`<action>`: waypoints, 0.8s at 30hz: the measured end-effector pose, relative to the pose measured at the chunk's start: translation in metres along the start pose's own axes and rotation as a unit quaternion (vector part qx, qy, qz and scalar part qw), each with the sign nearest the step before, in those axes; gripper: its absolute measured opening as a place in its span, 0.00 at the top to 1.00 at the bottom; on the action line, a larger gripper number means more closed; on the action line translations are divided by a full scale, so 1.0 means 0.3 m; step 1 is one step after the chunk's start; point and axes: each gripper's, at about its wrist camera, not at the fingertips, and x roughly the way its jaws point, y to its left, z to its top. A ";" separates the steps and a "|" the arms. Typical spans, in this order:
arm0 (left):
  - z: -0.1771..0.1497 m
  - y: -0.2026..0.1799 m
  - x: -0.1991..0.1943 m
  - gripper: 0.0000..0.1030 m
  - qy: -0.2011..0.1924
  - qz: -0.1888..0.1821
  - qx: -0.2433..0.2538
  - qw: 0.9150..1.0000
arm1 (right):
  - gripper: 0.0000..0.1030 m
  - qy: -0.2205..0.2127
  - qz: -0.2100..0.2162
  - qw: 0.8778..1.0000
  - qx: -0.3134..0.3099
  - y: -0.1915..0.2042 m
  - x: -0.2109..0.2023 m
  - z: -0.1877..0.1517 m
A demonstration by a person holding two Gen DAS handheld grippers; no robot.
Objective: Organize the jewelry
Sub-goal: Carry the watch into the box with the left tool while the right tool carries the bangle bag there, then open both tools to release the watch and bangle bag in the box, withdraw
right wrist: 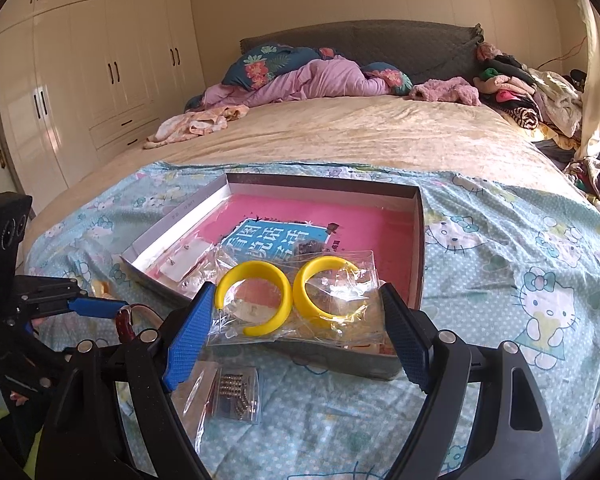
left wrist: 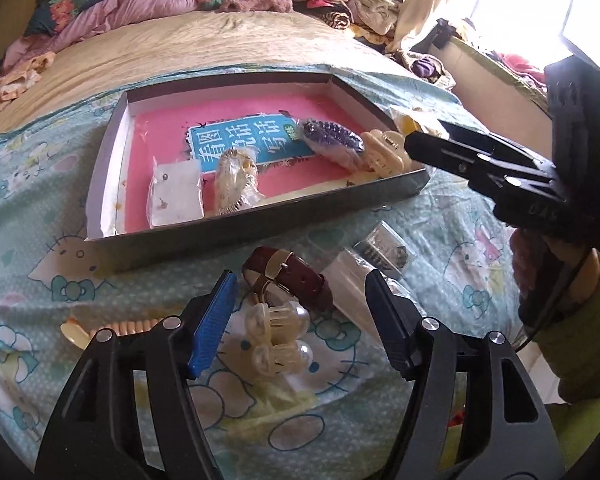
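Right gripper (right wrist: 296, 320) fingers hide earring bag (right wrist: 296, 300) edges.

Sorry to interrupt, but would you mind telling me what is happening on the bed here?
A person is sorting jewelry into a shallow box on the bed. The right tool brackets a clear bag of yellow hoops over the box's near edge. The left tool hovers open above pearl hair clips and a brown-strapped watch, still outside.
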 end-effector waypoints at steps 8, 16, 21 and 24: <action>0.037 0.028 0.033 0.72 -0.005 -0.009 -0.007 1.000 | 0.22 -0.003 0.000 1.000 -0.013 0.006 0.017 0.045; 0.167 0.041 -0.073 0.73 -0.060 0.004 0.003 0.998 | 0.22 -0.010 0.009 1.000 -0.021 0.021 0.061 0.126; 0.223 0.123 -0.039 0.73 -0.063 0.039 -0.013 0.997 | 0.22 0.003 0.012 0.999 -0.031 0.037 0.119 0.144; 0.242 0.162 -0.022 0.72 -0.066 0.052 -0.022 0.996 | 0.22 0.019 0.013 0.999 -0.038 0.051 0.164 0.135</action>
